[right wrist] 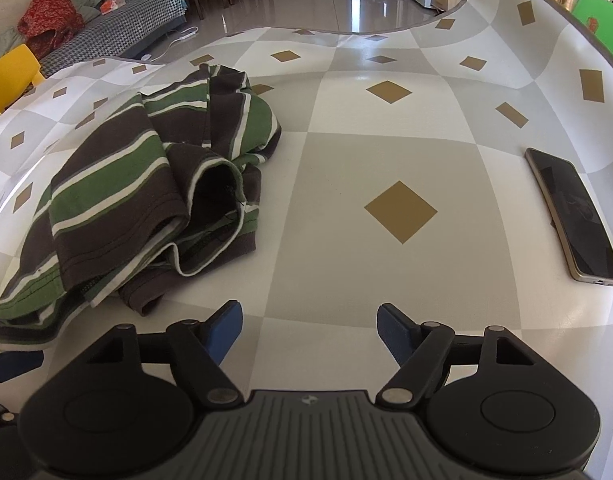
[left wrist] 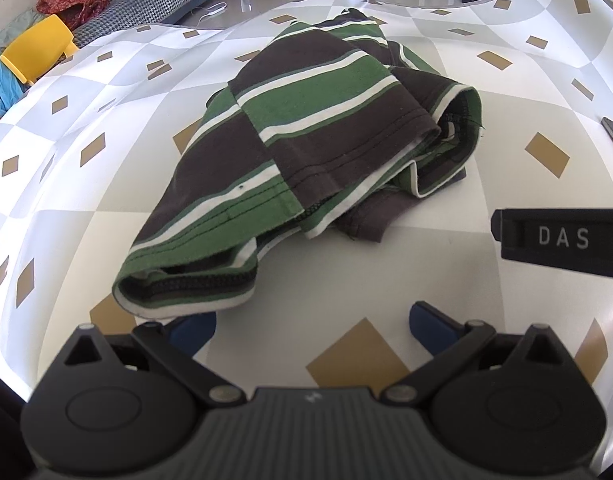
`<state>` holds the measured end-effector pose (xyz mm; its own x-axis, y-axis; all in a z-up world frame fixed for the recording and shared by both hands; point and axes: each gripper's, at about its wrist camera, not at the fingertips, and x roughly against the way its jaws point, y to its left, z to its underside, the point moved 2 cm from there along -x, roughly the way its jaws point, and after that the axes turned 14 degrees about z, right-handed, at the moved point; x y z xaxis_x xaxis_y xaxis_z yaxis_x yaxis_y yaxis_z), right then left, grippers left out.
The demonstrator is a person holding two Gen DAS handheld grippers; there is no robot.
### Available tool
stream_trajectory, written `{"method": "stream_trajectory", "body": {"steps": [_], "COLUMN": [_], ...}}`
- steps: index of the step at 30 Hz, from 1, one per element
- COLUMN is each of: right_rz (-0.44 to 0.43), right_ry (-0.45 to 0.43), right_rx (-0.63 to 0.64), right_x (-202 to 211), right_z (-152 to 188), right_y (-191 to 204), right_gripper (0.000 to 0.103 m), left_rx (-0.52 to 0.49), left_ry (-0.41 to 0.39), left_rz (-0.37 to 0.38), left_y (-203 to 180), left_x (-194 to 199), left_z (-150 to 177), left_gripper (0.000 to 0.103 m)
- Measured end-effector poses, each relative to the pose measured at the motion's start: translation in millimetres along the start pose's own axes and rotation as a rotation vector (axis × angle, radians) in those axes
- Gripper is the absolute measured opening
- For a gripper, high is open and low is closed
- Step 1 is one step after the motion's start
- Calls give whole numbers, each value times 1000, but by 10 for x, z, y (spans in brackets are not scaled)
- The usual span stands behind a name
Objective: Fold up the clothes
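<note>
In the left wrist view, a striped shirt (left wrist: pixel 306 152) in green, dark brown and white is seen lying crumpled on the bench (left wrist: pixel 486 160), which is covered with a grey-and-white checked cloth marked with gold diamonds. The left gripper (left wrist: pixel 312 326) is held low at the near edge of the garment with its blue fingers (left wrist: pixel 432 326) spread wide apart, and nothing is held between them; the left fingertip is partly hidden under the shirt's near hem. The body of the right gripper (left wrist: pixel 562 240) is seen at the right edge, lettered "DAS".

In the right wrist view, the shirt (right wrist: pixel 146 200) is found on the left part of the bench (right wrist: pixel 366 152), bunched, with one sleeve opening turned toward the camera. The right gripper (right wrist: pixel 309 330) is held over bare cloth just right of the garment, its fingers spread apart and empty. A phone (right wrist: pixel 572 214) is laid face up well to the right of the shirt. A yellow chair (right wrist: pixel 10 76) is seen beyond the bench's far left edge.
</note>
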<state>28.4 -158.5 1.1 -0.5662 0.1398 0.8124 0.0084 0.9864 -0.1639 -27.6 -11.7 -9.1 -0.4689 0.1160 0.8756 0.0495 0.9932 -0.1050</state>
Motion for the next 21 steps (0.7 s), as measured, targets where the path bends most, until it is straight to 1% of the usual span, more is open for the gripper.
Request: {"method": "stream_trajectory", "body": {"steps": [8, 11, 18, 21], "right_rz": [-48, -57, -99, -107], "right_ry": [-116, -144, -154, -163], "right_rx": [17, 37, 45, 46], "right_x": [181, 226, 266, 284], "right_z": [-73, -87, -109, -121], "right_y": [59, 97, 125, 131], "right_gripper": [64, 60, 52, 51], "left_rx": [12, 22, 34, 30], "left_ry": [5, -1, -6, -9], "left_rz": [15, 21, 27, 22], "left_y": [6, 16, 29, 22], "left_x": [0, 10, 19, 20], "left_z": [-18, -24, -44, -48], "left_gripper": [103, 103, 103, 103]}}
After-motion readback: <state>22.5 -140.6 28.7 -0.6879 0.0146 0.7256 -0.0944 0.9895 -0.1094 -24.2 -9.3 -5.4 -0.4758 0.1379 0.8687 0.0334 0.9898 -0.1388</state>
